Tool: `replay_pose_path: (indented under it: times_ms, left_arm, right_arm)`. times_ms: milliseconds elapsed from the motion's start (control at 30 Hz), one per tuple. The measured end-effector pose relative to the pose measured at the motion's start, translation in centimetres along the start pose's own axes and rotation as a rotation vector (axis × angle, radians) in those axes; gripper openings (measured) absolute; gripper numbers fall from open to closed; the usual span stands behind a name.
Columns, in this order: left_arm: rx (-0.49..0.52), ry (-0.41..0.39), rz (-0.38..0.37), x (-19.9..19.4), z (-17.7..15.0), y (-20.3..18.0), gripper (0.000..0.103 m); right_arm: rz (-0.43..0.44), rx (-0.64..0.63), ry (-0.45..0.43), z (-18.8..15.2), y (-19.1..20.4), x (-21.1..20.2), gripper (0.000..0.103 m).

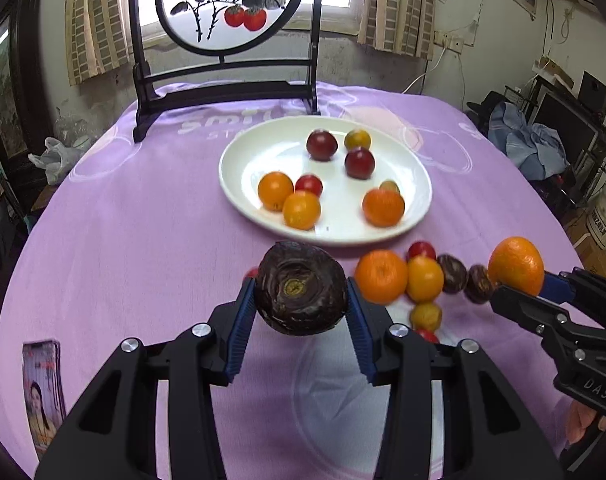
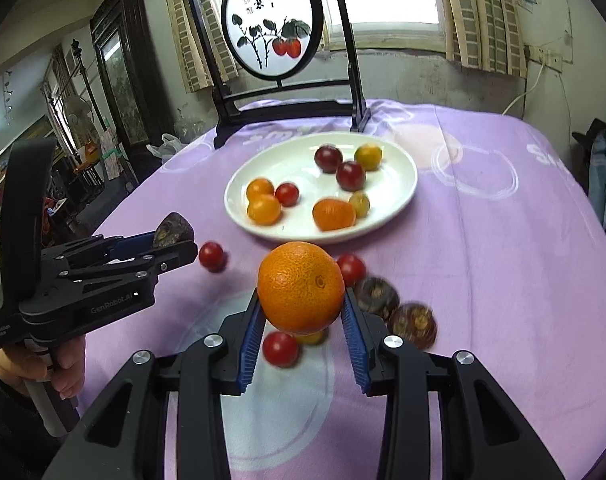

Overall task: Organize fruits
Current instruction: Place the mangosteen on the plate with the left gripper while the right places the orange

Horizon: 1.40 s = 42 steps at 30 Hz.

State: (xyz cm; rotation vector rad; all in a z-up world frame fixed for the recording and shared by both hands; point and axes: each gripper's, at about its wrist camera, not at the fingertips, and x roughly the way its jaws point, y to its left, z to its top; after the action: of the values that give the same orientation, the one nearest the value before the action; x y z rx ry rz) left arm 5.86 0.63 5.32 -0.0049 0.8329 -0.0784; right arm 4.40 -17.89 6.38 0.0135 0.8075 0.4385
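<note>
Two fruits are in my grip now: my left gripper (image 1: 301,300) is clamped on a dark wrinkled fruit (image 1: 301,288) and my right gripper (image 2: 303,312) on an orange (image 2: 301,286), both raised just in front of the white plate (image 1: 263,152). I fear the orange may slip, because the pads touch only its lower half, and either fruit could knock the loose ones in front of the plate. Only the right wrist view shows the red tomato (image 2: 211,256) near the plate's front-left edge.

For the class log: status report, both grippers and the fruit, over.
Left gripper shut on dark brown fruit. Right gripper shut on orange. Path to white plate clear.
</note>
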Motion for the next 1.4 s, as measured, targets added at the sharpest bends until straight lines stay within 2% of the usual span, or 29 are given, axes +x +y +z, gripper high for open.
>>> replay_pose_path:
  times_ms: [233, 400, 567, 767, 833, 867, 900, 933, 1100, 1167, 1400]
  left_arm:
    - [-0.029, -0.002, 0.005, 2.7, 5.3, 0.6, 0.043]
    - [-0.037, 0.027, 0.025, 6.6, 8.5, 0.4, 0.043]
    - [-0.032, 0.056, 0.047, 10.7, 10.8, 0.4, 0.043]
    - [-0.056, 0.093, 0.078, 14.1, 12.1, 0.6, 0.043]
    - [-0.054, 0.093, 0.080, 14.5, 12.2, 0.4, 0.048]
    - [-0.056, 0.082, 0.095, 14.5, 12.3, 0.3, 0.054]
    - [-0.060, 0.071, 0.103, 14.3, 12.3, 0.2, 0.068]
    - [-0.063, 0.058, 0.109, 13.9, 12.3, 0.1, 0.073]
    - [-0.052, 0.027, 0.091, 11.2, 11.4, -0.6, 0.075]
    - [-0.039, 0.007, 0.090, 9.8, 10.6, -0.9, 0.079]
    - [-0.032, -0.021, 0.071, 5.6, 7.2, -1.5, 0.084]
  right_arm:
    - [-0.027, -0.029, -0.040, 5.4, -0.5, 1.7, 0.039]
    - [-0.055, -0.039, 0.006, 7.8, -1.0, 5.6, 0.039]
    - [-0.084, -0.033, 0.056, 9.1, -1.2, 10.1, 0.039]
    - [-0.101, -0.026, 0.098, 9.6, -1.3, 13.2, 0.040]
    - [-0.101, -0.014, 0.103, 9.6, -1.5, 13.7, 0.041]
    - [-0.095, -0.005, 0.098, 9.6, -1.6, 13.7, 0.049]
    - [-0.089, 0.008, 0.074, 9.5, -1.8, 13.3, 0.052]
    - [-0.089, 0.012, 0.062, 9.4, -1.8, 13.0, 0.056]
    - [-0.114, -0.019, 0.029, 8.5, -1.6, 10.7, 0.059]
    - [-0.114, -0.015, 0.015, 7.9, -1.6, 9.6, 0.065]
    - [-0.105, -0.006, 0.017, 5.2, -1.4, 6.4, 0.070]
